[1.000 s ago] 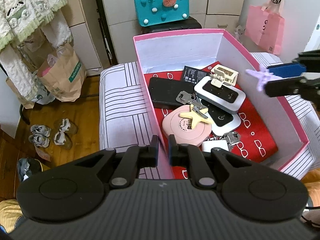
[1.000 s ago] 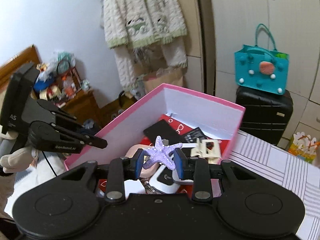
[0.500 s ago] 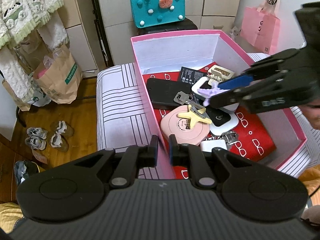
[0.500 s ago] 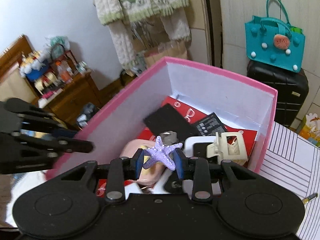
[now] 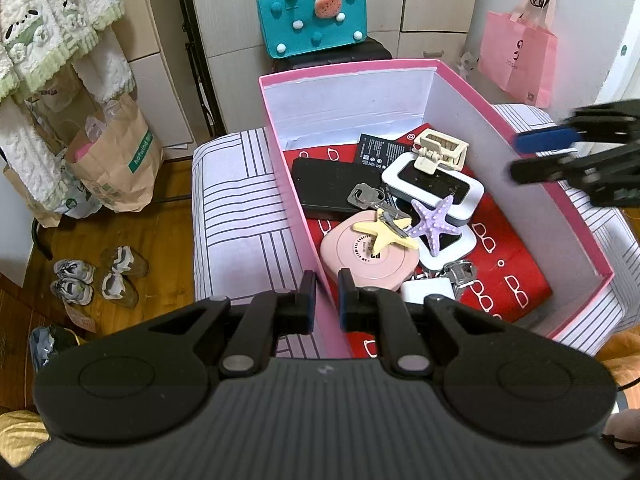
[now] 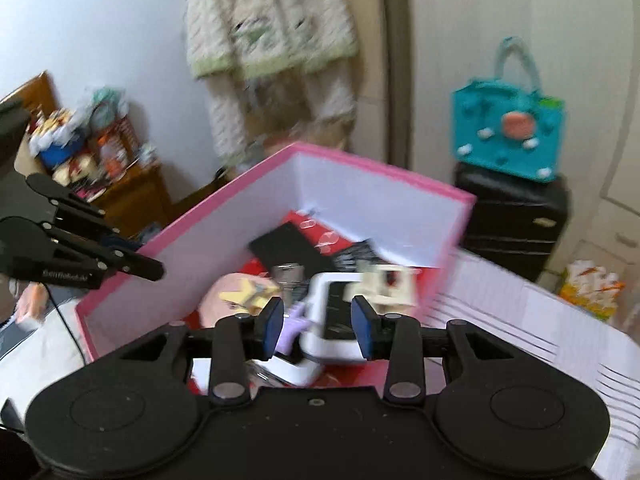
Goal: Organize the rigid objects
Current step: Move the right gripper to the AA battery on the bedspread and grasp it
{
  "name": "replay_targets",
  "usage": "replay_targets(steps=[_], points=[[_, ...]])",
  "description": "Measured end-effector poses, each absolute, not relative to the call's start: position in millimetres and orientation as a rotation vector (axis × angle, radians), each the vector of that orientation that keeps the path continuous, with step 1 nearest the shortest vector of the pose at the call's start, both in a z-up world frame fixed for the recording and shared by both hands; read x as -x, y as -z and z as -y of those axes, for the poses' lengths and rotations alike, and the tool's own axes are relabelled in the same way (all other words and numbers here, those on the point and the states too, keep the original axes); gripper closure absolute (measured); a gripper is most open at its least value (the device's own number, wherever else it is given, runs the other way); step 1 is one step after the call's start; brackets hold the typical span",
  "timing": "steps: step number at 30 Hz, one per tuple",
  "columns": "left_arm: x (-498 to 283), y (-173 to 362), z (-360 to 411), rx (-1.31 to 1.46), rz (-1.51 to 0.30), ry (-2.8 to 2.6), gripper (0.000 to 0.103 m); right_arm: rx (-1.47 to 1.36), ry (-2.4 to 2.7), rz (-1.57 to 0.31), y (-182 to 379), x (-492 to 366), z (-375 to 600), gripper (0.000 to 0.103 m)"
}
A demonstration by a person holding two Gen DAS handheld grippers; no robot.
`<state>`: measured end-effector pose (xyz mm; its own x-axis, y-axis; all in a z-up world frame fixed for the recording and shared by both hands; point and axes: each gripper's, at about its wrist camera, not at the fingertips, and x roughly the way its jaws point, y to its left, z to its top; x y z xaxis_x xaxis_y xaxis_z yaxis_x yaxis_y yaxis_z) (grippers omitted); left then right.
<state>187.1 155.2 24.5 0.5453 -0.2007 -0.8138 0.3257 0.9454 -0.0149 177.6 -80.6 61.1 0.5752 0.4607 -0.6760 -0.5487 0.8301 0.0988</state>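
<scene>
A pink box (image 5: 520, 120) holds several rigid items. A purple starfish (image 5: 434, 222) lies in it on a white device (image 5: 434, 182), beside a yellow starfish (image 5: 384, 232) on a pink round case (image 5: 360, 258). A black phone (image 5: 332, 186), keys (image 5: 366, 196) and a cream clip (image 5: 440, 148) lie there too. My left gripper (image 5: 323, 294) is shut on the box's left wall near the front corner. My right gripper (image 6: 318, 330) is open and empty above the box's right side; it shows blurred in the left wrist view (image 5: 536, 156).
The box stands on a striped cushion (image 5: 236, 216). A teal bag (image 5: 312, 20) sits on a black suitcase behind it. A pink bag (image 5: 516, 58) hangs at the right. Paper bags (image 5: 116, 160) and shoes (image 5: 96, 276) are on the wooden floor at the left.
My right gripper opened and let go of the purple starfish, which now lies in the box. The right gripper pulled back up and to the right.
</scene>
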Motion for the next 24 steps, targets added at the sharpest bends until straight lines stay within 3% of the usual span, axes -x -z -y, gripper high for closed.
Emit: replay_targets(steps=[12, 24], points=[[-185.2, -24.2, -149.6, -0.159, -0.945, 0.279, 0.093, 0.016, -0.233, -0.777, -24.1, -164.8, 211.5, 0.060], [-185.7, -25.1, -146.6, -0.158, -0.956, 0.253, 0.093, 0.069, -0.212, -0.777, 27.3, -177.8, 239.1, 0.052]])
